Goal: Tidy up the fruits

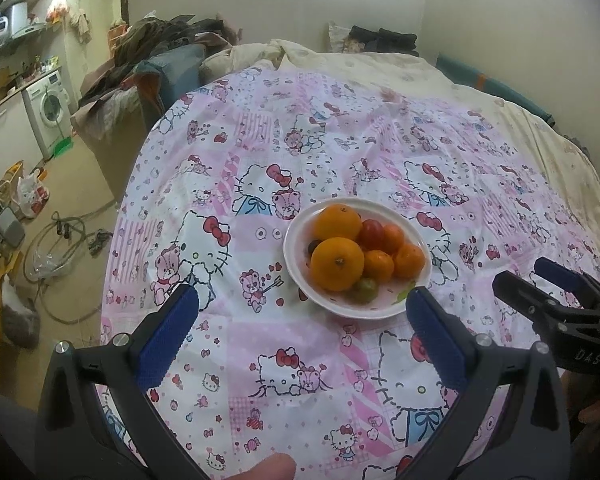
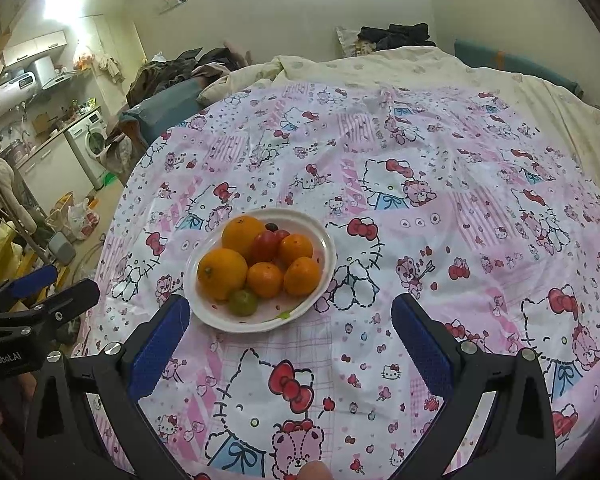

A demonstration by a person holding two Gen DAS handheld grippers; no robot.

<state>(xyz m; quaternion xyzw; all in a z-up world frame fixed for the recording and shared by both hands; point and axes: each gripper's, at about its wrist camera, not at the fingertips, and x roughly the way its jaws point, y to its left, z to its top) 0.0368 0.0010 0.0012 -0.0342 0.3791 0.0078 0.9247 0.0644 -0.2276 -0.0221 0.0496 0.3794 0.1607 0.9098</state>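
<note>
- Orange, red and green fruits (image 1: 348, 258) heaped together on one white plate (image 1: 380, 310), near the middle of the cloth (image 1: 300, 152), toward the near edge.
- Judged barely begun, or nearly finished: nothing lying loose on the cloth, no second dish in view, so hard to tell which.
- Left gripper (image 1: 302, 310) spread wide, holding nothing, just short of the plate's near rim.
- Right gripper (image 2: 290, 316) likewise wide and bare, plate off its left finger.
- Pink cartoon-cat cloth over a bed, cream quilt (image 2: 420, 68) past its far edge.
- Washing machine (image 1: 52, 108) and cluttered floor beyond the left edge.
</note>
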